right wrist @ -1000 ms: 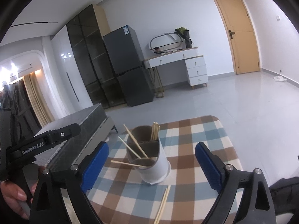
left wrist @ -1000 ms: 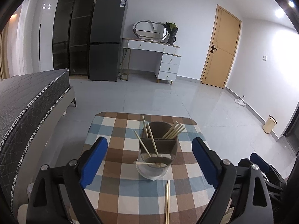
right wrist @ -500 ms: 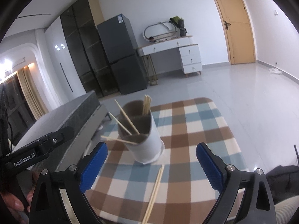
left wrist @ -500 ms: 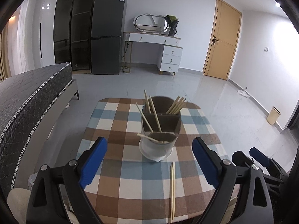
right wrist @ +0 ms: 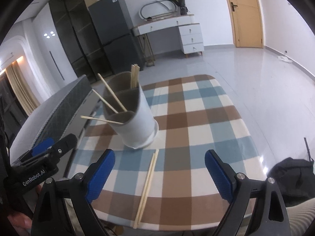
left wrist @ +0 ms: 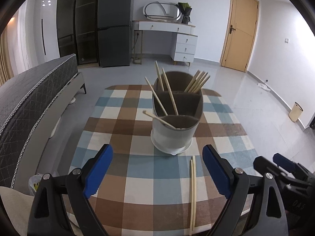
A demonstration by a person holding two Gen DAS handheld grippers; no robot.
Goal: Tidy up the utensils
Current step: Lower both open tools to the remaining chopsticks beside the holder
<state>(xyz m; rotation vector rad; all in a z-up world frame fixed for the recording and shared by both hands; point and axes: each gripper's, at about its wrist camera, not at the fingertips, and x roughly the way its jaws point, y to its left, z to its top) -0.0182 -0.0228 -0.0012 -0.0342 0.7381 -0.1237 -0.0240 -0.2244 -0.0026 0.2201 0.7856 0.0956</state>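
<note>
Pair of pale wooden chopsticks lying loose on checked tabletop: likely light, stiff, slippery; pinching mid-length advised. Both grippers' fingers gaping, empty.

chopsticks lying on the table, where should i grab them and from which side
Take the loose chopstick pair near its middle, from above, fingers closing across the sticks. They lie flat and side by side on the checked tablecloth, clear of the holder. The open right gripper is probably better placed.
</note>
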